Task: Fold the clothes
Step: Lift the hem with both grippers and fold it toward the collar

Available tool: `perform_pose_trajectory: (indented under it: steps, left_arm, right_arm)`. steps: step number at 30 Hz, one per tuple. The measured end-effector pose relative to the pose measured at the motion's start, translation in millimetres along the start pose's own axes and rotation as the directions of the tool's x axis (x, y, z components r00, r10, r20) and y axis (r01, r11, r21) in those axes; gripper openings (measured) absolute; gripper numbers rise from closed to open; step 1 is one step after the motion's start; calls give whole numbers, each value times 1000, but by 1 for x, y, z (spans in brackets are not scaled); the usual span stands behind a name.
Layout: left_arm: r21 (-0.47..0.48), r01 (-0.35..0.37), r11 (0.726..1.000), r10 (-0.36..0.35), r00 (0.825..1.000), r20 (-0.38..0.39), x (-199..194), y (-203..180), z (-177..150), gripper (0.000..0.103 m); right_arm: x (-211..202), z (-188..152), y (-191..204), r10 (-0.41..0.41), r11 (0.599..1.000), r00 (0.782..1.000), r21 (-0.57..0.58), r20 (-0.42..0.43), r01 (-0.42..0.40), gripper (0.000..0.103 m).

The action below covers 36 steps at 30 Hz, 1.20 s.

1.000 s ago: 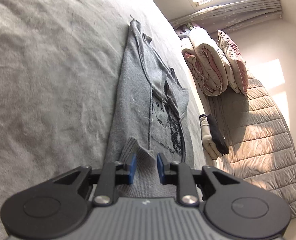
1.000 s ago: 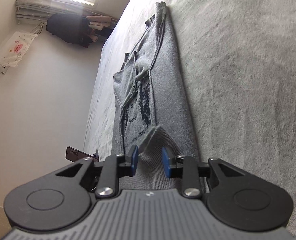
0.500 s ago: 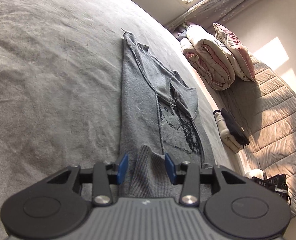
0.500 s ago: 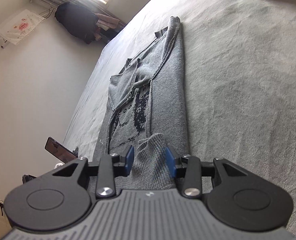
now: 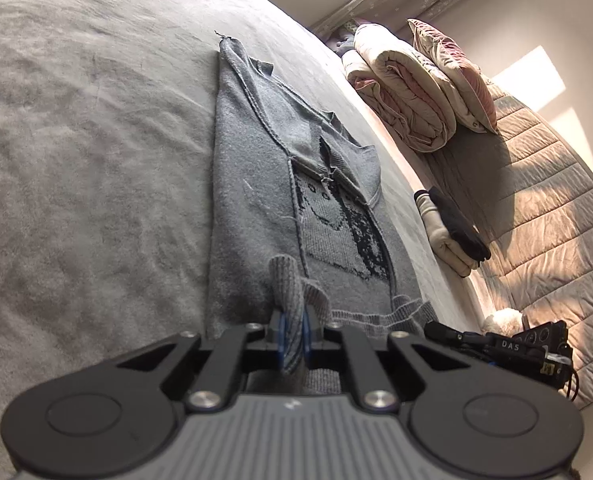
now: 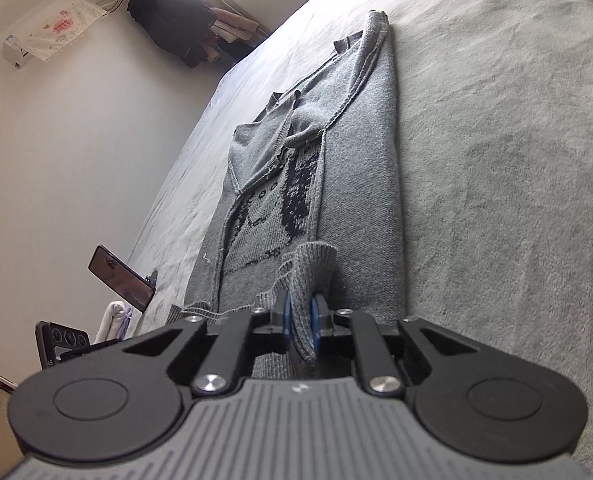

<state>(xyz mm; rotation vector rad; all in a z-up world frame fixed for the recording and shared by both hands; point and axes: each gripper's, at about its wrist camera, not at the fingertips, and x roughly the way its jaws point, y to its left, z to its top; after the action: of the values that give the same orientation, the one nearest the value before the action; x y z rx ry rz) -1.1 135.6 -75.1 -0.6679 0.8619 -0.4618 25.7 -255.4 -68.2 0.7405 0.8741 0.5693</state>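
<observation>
A grey knit sweater (image 5: 256, 184) with a dark animal picture lies lengthwise on the grey bed cover, its sleeves folded in over the body. It also fills the middle of the right wrist view, sweater (image 6: 356, 184). My left gripper (image 5: 291, 334) is closing, its blue pads pinching a raised fold of the ribbed hem at the near left corner. My right gripper (image 6: 301, 322) is closing too, its pads pressed on a bunched fold of the hem at the near right corner.
A grey bed cover (image 5: 76, 160) spreads around the sweater. Rolled quilts (image 5: 404, 92) and folded clothes (image 5: 452, 232) lie on a quilted mattress to the right. A phone on a stand (image 6: 120, 278) and dark equipment (image 5: 536, 348) sit by the bed's near edge.
Both grippers went from open around the hem to pinched on it. The hem now stands up in a fold between each pair of pads. Both wrists rolled a little.
</observation>
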Motion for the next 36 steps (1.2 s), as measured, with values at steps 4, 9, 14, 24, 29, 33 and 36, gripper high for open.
perform_pose_trajectory:
  steps: [4,9,14,24,29,33,36]
  left_arm:
    - [-33,81,996,-80,996,33,-5,-1,6,7]
    - [-61,159,985,-153,983,102,-4,0,17,7]
    - [-133,182,974,-161,974,157,8,15,24,7]
    - [-132,24,991,1,982,191,47,24,25,8]
    - [-98,6,995,17,971,238,41,15,26,8]
    - [-76,35,997,-13,961,275,30,2,34,7]
    - [-46,29,999,-15,960,281,27,-10,50,7]
  right_arm:
    - [-6,7,0,39,999,998,35,45,-40,12]
    - [-11,20,1,96,993,988,52,123,-103,12]
    - [-9,30,-8,126,987,976,80,180,-142,12]
    - [10,31,-30,3,997,986,76,169,-16,12]
    - [10,26,-22,-34,999,981,-2,193,35,12]
    - [2,31,1,-10,996,968,-83,250,32,11]
    - [-2,40,15,2,994,964,-108,264,28,11]
